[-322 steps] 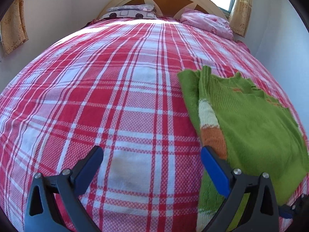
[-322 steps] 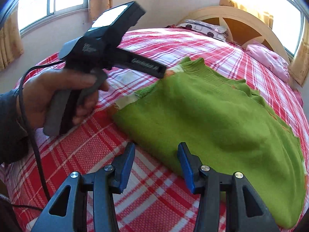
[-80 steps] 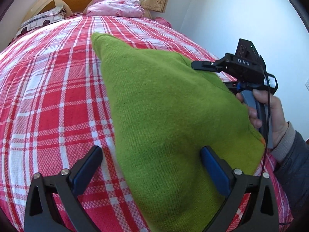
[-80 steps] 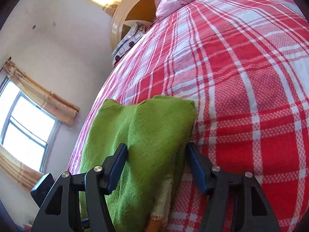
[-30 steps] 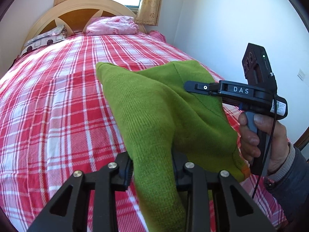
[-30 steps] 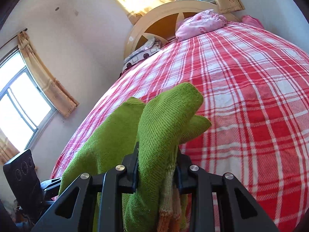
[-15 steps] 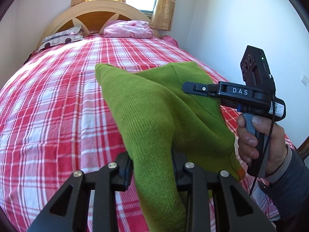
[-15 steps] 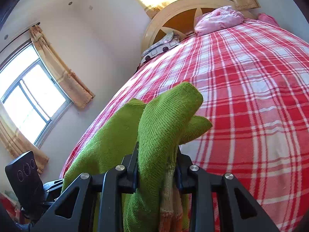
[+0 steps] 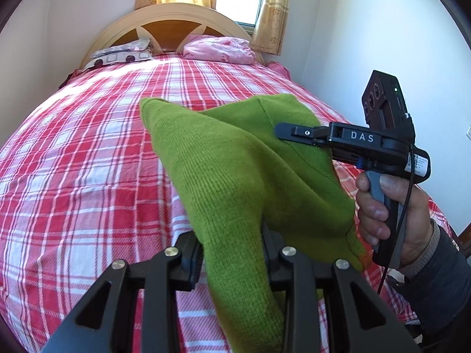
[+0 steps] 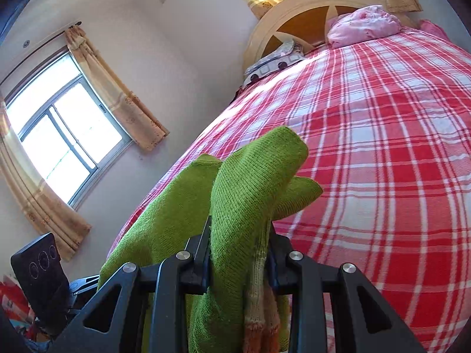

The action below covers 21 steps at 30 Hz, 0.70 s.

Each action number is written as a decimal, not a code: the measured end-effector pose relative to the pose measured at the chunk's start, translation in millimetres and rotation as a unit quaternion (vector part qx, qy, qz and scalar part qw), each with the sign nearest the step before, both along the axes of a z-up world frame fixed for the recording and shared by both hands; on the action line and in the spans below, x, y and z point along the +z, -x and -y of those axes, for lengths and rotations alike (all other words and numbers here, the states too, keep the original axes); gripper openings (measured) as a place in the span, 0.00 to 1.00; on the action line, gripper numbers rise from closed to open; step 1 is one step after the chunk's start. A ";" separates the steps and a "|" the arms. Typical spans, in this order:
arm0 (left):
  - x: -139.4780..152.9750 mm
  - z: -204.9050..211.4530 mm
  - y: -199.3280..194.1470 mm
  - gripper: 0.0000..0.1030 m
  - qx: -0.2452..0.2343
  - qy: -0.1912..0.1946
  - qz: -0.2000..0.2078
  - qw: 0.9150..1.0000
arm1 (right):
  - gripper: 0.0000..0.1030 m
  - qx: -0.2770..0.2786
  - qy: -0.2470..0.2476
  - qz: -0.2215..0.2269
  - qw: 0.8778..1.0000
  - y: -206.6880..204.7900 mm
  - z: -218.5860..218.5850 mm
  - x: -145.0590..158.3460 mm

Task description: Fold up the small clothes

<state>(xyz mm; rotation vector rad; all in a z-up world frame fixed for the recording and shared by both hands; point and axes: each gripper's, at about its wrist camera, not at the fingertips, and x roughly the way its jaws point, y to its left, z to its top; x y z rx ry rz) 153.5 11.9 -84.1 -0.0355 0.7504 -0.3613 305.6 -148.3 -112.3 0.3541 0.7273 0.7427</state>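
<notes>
A green knitted sweater (image 9: 235,158) hangs lifted above a bed (image 9: 88,153) covered in a red-and-white plaid sheet, held up at two places by a person working a hand-held gripper in each hand. The left hand-held gripper (image 9: 232,253) has its jaws drawn narrow and clamped on a thick fold of the green knit, which spills down between its black fingers. The right hand-held gripper (image 10: 240,253) is likewise pinched tight on a bunched edge of the sweater, where a cream and orange striped band (image 10: 259,309) (a cuff or hem, it is hard to tell which) shows below the pads. In the left wrist view the right tool appears side-on, its black body lettered "DAS", gripped by the person's right hand (image 9: 388,214) in a dark sleeve, its tip against the cloth. The garment stretches between the two grips, clear of the sheet. At the head of the bed stand a curved wooden headboard (image 9: 173,23), a pink pillow (image 9: 219,50) and a patterned pillow (image 9: 120,54); yellow curtains (image 10: 117,94) frame the windows.
</notes>
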 end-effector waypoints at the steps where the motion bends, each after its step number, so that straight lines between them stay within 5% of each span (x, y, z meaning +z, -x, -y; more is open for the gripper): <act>1: 0.3 -3.2 1.9 0.32 0.004 -0.001 0.001 1.000 | 0.29 0.004 0.000 0.001 1.000 0.9 -4.5 0.4; 21: 3.0 -62.0 23.2 0.32 0.051 -0.024 0.010 0.998 | 0.29 0.061 -0.006 -0.009 0.998 2.8 -80.4 -1.8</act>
